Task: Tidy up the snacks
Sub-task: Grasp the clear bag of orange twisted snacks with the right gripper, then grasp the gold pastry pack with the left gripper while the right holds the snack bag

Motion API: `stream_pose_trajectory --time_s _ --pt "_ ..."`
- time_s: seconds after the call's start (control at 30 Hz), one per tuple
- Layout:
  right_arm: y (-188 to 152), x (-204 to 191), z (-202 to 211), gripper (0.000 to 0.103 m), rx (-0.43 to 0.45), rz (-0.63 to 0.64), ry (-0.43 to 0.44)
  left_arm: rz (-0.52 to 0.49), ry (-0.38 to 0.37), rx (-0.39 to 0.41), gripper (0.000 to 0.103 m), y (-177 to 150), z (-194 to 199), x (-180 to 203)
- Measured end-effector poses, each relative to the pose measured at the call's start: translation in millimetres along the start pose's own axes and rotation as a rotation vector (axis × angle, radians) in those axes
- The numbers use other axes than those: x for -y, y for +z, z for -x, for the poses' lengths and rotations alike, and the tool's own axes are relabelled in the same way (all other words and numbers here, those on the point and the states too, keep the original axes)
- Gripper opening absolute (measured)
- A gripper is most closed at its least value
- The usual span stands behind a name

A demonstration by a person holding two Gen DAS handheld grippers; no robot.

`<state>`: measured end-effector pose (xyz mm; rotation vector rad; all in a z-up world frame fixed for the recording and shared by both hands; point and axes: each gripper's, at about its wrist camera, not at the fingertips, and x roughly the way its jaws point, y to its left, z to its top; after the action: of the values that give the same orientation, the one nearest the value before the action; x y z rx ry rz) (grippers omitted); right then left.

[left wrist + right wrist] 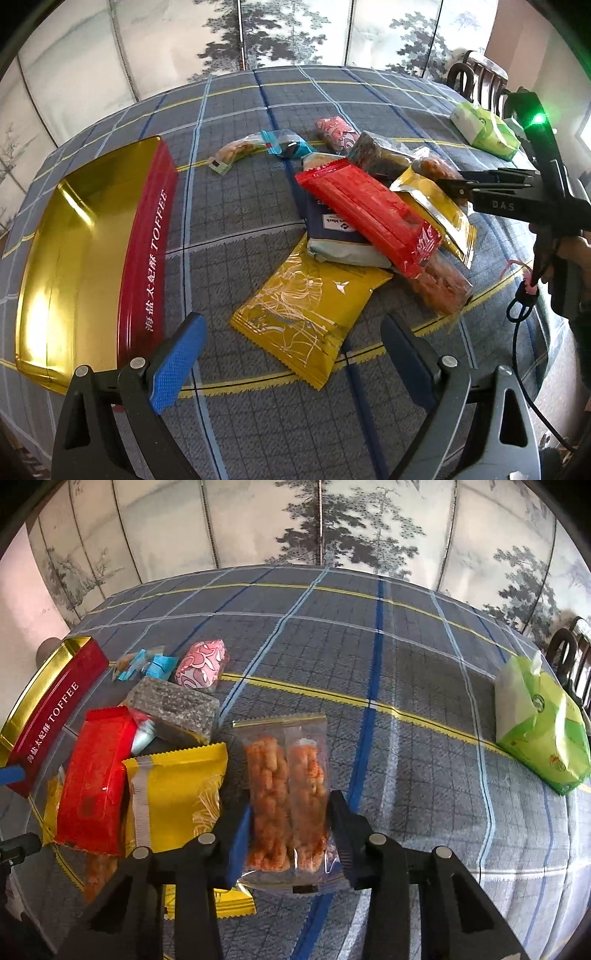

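- Right gripper is seen at lower centre of the right wrist view, jaws narrowed onto a clear packet of orange snacks; the pads appear to press both sides of it.
- Left gripper is held wide at the bottom of the left wrist view, nothing between its fingers; a yellow packet lies just beyond.
- The open toffee tin, gold inside, sits at left of that view, seemingly still unfilled; the remaining snacks are piled at centre on the checked tablecloth.
- Step judged in hand: picking the first packet.
- Next move calls for a lift clear of the pile, then carriage leftward over the tin rim.
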<state>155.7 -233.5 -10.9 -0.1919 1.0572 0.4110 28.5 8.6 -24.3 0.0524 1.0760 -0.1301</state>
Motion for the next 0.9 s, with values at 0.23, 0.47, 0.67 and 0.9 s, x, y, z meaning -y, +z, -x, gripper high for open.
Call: stream_pose_trajectory --time_s 0.23,0.47,0.67,0.9 --pt "-24 10 16 0.04 0.004 -0.083 -0.018 -0.065 0.001 -0.008 0.093 2 -7 2" --pt "-42 11 27 0.04 -0.013 -0.119 -0.035 -0.109 -0.009 -0.006 0.093 13 -18 0" --pt "-46 11 29 0.04 -0.018 -0.141 -0.035 -0.143 -0.051 -0.037 0.093 17 -31 1" --pt "-49 9 31 0.04 -0.02 -0.153 -0.042 -0.155 -0.063 -0.07 0.08 17 -42 6"
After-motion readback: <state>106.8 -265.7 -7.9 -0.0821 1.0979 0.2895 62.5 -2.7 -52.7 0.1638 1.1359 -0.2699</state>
